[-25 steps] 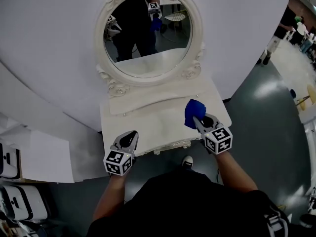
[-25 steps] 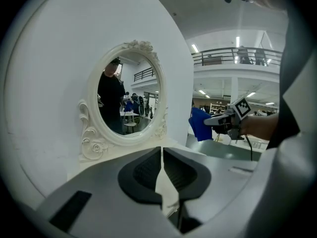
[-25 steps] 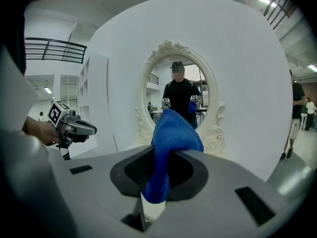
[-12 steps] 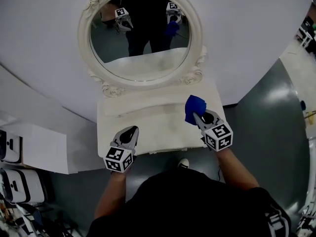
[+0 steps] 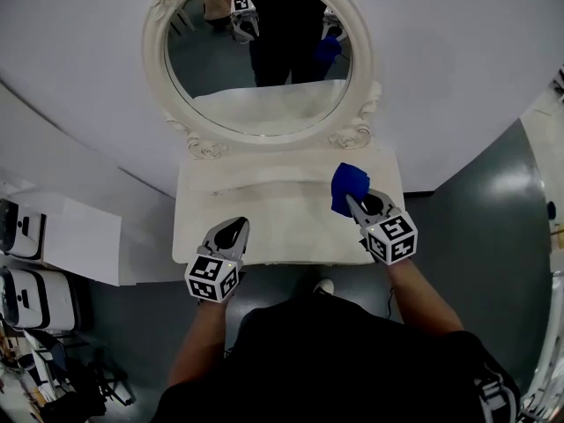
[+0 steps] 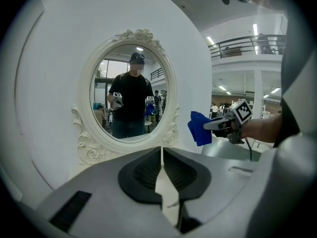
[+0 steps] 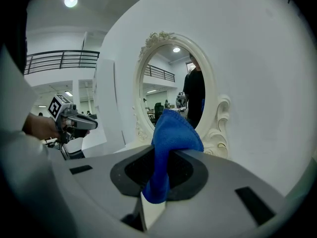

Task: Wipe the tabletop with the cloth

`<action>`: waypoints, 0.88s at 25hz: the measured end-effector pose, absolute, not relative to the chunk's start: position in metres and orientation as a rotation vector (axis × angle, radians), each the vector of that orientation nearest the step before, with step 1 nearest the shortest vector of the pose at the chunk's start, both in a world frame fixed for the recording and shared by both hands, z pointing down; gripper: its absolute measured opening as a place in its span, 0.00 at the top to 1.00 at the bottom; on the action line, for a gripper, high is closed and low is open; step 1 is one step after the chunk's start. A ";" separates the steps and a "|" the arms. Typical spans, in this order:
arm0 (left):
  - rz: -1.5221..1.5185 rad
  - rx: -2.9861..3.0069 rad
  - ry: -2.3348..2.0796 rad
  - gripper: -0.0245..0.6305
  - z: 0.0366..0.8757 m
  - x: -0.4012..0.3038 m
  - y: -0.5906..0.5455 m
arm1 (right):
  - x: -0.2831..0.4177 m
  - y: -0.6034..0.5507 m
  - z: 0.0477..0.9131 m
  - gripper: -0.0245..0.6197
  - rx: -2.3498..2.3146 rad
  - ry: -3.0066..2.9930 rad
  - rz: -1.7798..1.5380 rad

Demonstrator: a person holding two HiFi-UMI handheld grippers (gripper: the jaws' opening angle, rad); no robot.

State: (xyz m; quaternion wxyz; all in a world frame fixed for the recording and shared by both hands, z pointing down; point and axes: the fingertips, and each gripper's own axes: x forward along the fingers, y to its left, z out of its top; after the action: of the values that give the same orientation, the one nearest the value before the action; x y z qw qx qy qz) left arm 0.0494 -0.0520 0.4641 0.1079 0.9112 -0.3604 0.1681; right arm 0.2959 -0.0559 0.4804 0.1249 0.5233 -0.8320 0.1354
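A blue cloth [image 5: 347, 187] is pinched in my right gripper [image 5: 356, 206], which is shut on it above the right side of the white tabletop [image 5: 282, 214]. In the right gripper view the cloth [image 7: 168, 143] sticks up between the jaws and hangs down in front of them. My left gripper [image 5: 231, 233] hovers over the table's front left edge, jaws shut with nothing between them [image 6: 159, 158]. The left gripper view shows the cloth [image 6: 199, 128] held out at the right.
An oval mirror [image 5: 257, 53] in an ornate white frame stands at the back of the table against a curved white wall [image 5: 458, 69]. White boxes [image 5: 26, 263] sit on the floor at the left. Grey floor [image 5: 476, 227] lies to the right.
The view has shifted, so the table and mirror sit further right and lower in frame. Both grippers keep their places over the table, the right still holding the cloth.
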 end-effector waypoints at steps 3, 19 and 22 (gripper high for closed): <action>0.497 2.677 -1.082 0.93 0.463 0.049 -0.048 | 0.293 -0.059 0.479 0.90 1.504 -2.447 0.388; 0.453 2.687 -1.113 0.93 0.451 0.041 -0.044 | 0.267 -0.076 0.449 0.90 1.465 -2.499 0.293; 0.433 2.692 -1.112 0.93 0.450 0.036 -0.050 | 0.264 -0.081 0.448 0.90 1.469 -2.489 0.283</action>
State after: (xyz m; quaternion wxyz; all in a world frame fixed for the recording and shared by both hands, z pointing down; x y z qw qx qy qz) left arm 0.0364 -0.0501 0.4505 0.0985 0.9097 -0.3759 0.1463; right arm 0.2636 -0.0813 0.4477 0.1184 0.5023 -0.8511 0.0968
